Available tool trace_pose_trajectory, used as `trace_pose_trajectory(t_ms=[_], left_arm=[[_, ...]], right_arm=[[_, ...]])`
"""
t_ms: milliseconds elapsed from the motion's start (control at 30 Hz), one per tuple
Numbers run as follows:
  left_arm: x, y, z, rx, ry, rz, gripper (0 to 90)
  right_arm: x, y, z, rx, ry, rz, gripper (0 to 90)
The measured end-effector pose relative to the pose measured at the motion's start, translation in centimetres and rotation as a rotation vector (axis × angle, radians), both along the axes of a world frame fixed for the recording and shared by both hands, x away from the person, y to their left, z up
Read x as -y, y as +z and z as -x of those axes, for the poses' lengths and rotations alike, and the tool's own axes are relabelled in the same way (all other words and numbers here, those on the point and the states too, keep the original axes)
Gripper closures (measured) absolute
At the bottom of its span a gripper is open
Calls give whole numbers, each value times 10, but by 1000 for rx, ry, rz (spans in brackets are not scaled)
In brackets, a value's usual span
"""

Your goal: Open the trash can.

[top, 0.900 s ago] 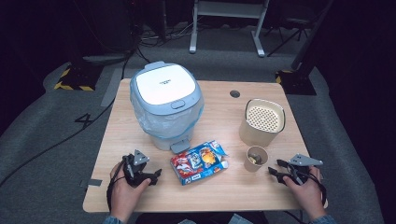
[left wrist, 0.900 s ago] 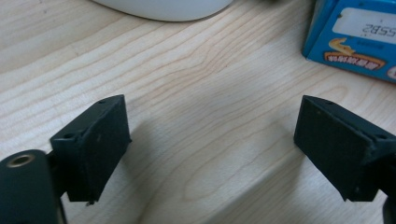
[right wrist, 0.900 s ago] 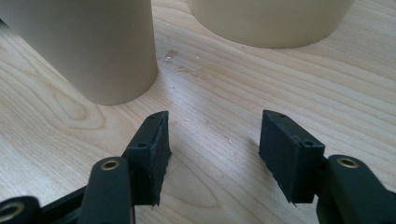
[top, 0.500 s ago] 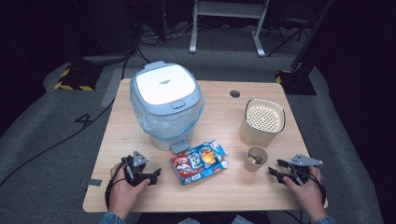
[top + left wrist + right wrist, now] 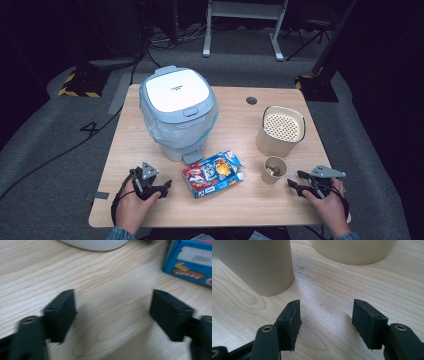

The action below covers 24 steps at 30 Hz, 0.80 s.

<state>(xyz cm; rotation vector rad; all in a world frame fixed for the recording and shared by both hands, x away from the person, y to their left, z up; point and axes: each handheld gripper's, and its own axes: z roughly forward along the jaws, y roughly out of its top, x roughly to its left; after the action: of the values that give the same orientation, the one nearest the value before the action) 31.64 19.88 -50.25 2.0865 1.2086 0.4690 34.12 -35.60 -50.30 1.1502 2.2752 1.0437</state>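
My left gripper (image 5: 161, 189) rests on the bench (image 5: 150, 135), jaws apart, nothing btwn them. Snack box (image 5: 214, 174) lies just to its right, untouched; lidded bin (image 5: 177, 115) ahead. My right gripper (image 5: 296, 182) also gapes empty, paper cup (image 5: 274, 170) w/ scraps just ahead-left, beige canister (image 5: 281, 131) beyond. I'd say nothing's grabbed yet, all work left.
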Motion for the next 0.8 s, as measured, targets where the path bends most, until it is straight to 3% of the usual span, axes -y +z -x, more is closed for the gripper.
trace_pose_trajectory(t_ms=[67, 100, 167, 333, 400, 433, 467, 500, 633, 700, 800], left_arm=[[-1, 2, 0, -10, 0, -1, 340], [-1, 4, 2, -26, 10, 14, 420], [-4, 10, 3, -15, -10, 61, 448], [-8, 20, 5, -6, -47, 86, 488], [-10, 28, 6, 3, -98, 111, 497], [-10, 28, 6, 3, -98, 111, 497], [-10, 36, 8, 6, -148, 129, 491], [-10, 39, 9, 5, -164, 129, 490], [-11, 50, 10, 10, -187, 134, 509], [-10, 63, 10, 21, -219, 138, 511], [-9, 69, 9, 29, -267, 150, 516]], right_arm=[[0, 0, 0, 0, 0, 0, 402], [0, 0, 0, -1, 0, -1, 402], [0, 0, 0, -1, 1, -2, 402], [0, 0, 0, -2, 2, -3, 402], [0, 0, 0, -1, 2, -2, 401], [0, 0, 0, -1, 2, -3, 402], [0, 0, 0, -1, 2, -3, 401], [0, 0, 0, -1, 2, -3, 401], [0, 0, 0, -1, 2, -2, 402], [0, 0, 0, -2, 2, -3, 401], [0, 0, 0, -2, 2, -3, 402]])
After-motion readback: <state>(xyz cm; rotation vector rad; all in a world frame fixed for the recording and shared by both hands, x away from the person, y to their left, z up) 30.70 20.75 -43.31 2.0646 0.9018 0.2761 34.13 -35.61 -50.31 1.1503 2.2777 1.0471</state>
